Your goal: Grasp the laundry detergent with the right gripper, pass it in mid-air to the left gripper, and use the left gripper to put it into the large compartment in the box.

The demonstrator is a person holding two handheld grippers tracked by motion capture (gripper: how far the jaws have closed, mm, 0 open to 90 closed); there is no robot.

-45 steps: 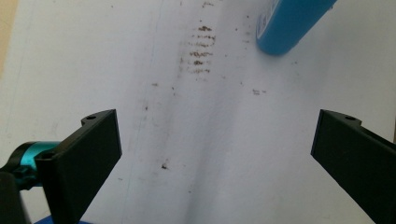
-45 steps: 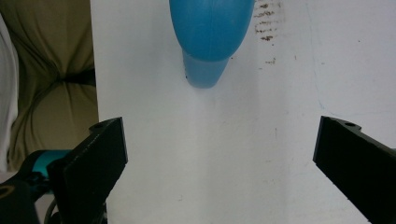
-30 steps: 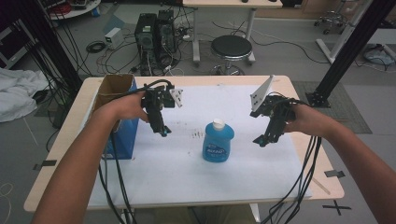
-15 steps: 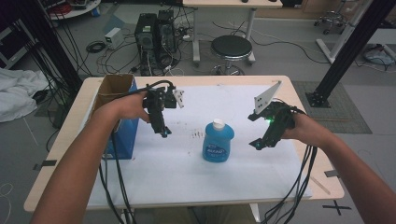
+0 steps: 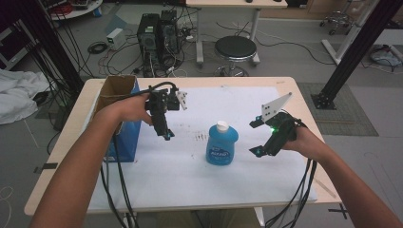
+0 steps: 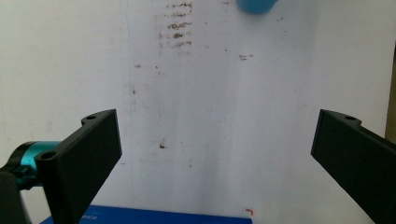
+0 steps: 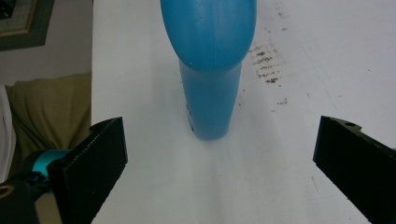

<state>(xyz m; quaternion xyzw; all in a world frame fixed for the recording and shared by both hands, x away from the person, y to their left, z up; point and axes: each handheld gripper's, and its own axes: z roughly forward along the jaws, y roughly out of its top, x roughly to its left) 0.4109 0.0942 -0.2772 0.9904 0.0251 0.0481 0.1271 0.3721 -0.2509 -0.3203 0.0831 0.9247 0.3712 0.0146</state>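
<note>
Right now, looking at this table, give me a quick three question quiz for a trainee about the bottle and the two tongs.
1. True or false: the blue bottle lies on its side.
2. Which tongs are nearer the bottle? A. left tongs B. right tongs
3. Fill in: the cardboard box stands at the table's ____ edge, seen from the high view.

Key: 1. false, it stands upright with its white cap on. 2. B; in the right gripper view the bottle is just ahead of the open jaws. 3. left.
</note>
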